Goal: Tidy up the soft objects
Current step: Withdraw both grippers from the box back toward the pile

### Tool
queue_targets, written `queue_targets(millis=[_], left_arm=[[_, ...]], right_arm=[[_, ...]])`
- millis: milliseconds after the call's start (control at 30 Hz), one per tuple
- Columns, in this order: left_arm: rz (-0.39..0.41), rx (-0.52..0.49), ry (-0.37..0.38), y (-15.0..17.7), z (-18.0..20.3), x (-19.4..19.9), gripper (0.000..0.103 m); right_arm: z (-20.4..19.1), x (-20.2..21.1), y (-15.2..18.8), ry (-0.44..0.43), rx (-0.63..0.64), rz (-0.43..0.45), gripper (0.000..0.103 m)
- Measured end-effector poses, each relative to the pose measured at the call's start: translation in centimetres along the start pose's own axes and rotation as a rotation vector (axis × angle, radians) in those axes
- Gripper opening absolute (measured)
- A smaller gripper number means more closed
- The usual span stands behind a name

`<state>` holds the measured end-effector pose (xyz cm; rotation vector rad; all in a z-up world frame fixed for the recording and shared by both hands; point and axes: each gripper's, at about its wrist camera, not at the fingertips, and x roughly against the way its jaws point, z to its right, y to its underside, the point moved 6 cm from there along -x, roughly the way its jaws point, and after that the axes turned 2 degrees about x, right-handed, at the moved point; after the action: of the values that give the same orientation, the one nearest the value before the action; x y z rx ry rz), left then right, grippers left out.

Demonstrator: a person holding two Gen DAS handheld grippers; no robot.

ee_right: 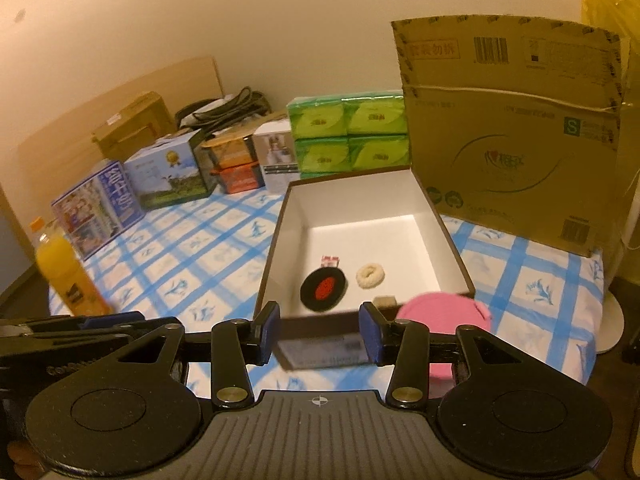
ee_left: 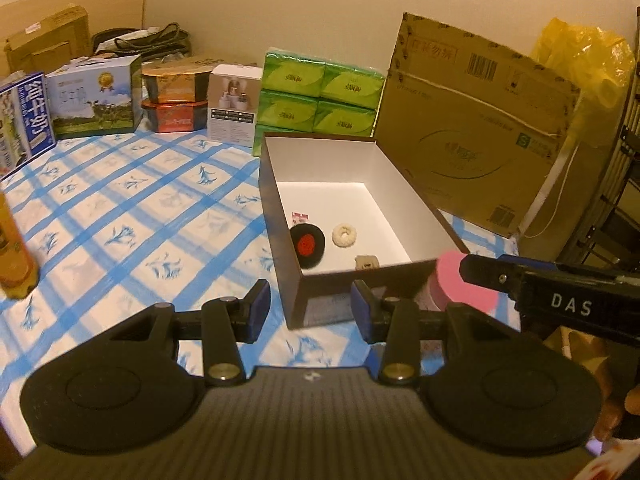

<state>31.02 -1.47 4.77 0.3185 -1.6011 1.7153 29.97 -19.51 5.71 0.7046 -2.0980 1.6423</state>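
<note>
Left wrist view: left gripper (ee_left: 310, 308) hangs over the blue-checked tablecloth (ee_left: 132, 208), jaws parted, nothing between the blue pads, just short of the near wall of the open box (ee_left: 276, 216). Box is dark outside, white inside, and sits toward the right side of the table. In its near-left corner: black crochet disc with red centre (ee_left: 307, 243), and a small red-and-white tag (ee_left: 300, 216) just behind it. Cream knitted ring (ee_left: 344, 235) is just right of the disc, not touching. Small beige piece (ee_left: 367, 262) sits against the near wall, partly hidden by it. Pink round thing (ee_left: 460, 280) is outside the box at its near-right corner. The right gripper's black finger crosses in front of the pink thing; contact unclear. Large cardboard carton (ee_left: 472, 128) stands behind-right of the box, green tissue packs (ee_left: 320, 92) behind it, and milk cartons (ee_left: 60, 108) along the far-left edge.

Right wrist view: right gripper (ee_right: 319, 332) has jaws apart and empty, aimed at the box's near wall. Same items inside the box. The pink thing sits at the near-right box corner, just right of the right finger, not between the pads. Orange juice bottle (ee_right: 66, 276) stands at the table's left edge. The left gripper's black body shows at the lower left.
</note>
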Motion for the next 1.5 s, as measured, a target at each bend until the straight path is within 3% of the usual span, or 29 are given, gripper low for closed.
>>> queue_targets(millis=[567,1033,1200,1500], left_arm=[[-0.008,0.011,-0.107,8.1,3.4,8.2,0.041],[-0.087,0.009,-0.160,12.9,5.4,9.7,0.045],[-0.123,0.004,-0.166,15.1,5.5,9.7,0.049],[-0.183,-0.014,-0.195,18.4,5.2,8.9,0.051]], right_arm=[[-0.5,8.3,6.7,-0.115,0.102,-0.021,0.058],[1.7,10.6,11.8,-0.185,0.047,-0.089,0.063],[2.2,11.0,13.1,-0.258,0.029,-0.110,0.067],[4.4,11.1,16.7,-0.204,0.019,-0.150,0.072]])
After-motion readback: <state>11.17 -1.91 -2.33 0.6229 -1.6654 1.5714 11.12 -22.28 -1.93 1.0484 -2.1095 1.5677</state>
